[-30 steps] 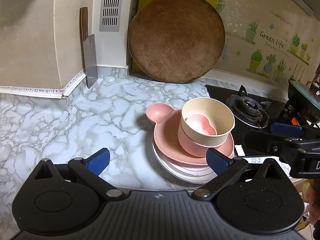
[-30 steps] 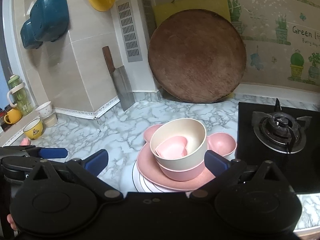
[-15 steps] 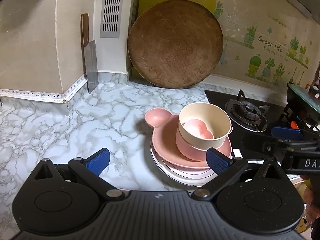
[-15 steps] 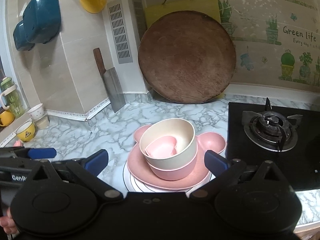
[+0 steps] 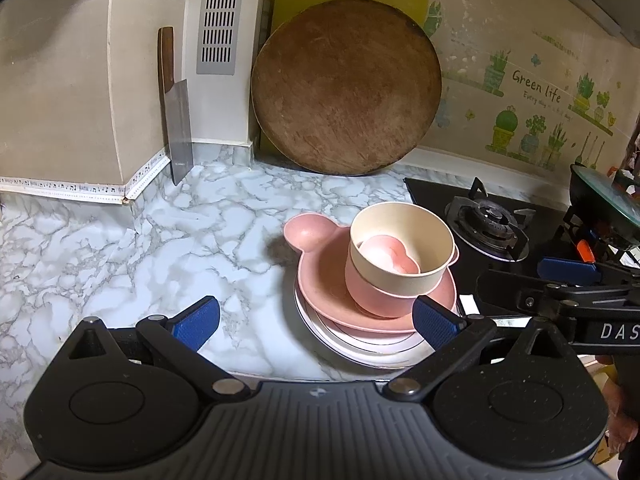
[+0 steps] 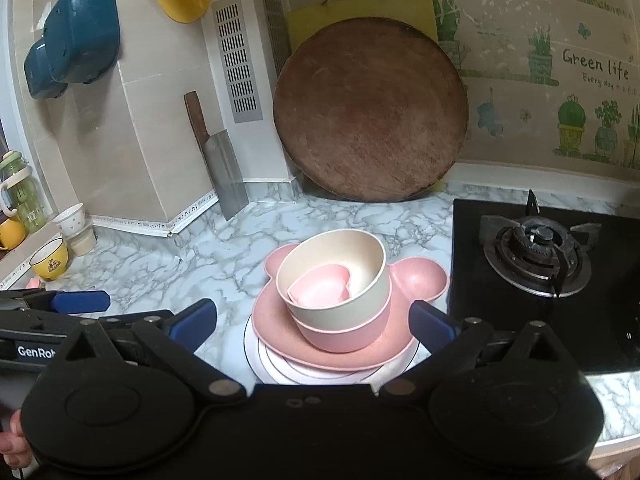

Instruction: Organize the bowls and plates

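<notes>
While both grippers (left point(image 5: 316, 322), right point(image 6: 312, 320)) gape empty, white plates point(image 6: 276, 368) hide beneath pink dish point(image 6: 276, 328).

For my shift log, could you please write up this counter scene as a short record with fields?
surface: marble counter
stack, bottom to top: white plates, pink eared plate, pink bowl, cream bowl, heart dish
stack lean: bowls tilted
left tool: open, empty
right tool: open, empty
behind: round board, cleaver
right of stack: stove
</notes>
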Demonstrator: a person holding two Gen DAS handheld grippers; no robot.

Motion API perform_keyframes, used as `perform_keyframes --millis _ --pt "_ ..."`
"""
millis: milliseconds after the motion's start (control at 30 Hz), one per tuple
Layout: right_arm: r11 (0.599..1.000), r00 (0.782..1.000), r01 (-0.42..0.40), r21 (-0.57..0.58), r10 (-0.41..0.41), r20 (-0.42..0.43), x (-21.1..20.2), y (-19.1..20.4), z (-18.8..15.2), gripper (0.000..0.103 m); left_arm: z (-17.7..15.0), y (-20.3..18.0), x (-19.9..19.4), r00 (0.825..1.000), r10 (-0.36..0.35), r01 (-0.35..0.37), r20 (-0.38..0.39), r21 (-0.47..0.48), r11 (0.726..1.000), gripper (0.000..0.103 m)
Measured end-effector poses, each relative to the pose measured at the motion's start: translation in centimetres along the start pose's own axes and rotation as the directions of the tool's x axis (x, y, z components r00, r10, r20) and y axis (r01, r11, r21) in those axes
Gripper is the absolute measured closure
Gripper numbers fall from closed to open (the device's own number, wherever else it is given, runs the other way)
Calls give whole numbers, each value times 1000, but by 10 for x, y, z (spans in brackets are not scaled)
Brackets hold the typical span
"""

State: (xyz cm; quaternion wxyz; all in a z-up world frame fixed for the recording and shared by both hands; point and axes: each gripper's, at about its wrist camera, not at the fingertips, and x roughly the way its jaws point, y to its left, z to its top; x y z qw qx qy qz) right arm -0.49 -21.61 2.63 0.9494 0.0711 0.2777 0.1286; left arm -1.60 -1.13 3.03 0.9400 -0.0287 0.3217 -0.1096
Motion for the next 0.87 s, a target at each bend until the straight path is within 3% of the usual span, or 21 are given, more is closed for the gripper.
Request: perform_keyframes --millis 867 --pt "1000 999 7 28 -6 -35 -4 -14 -3 0 -4 -15 15 998 -33 33 -57 -17 999 0"
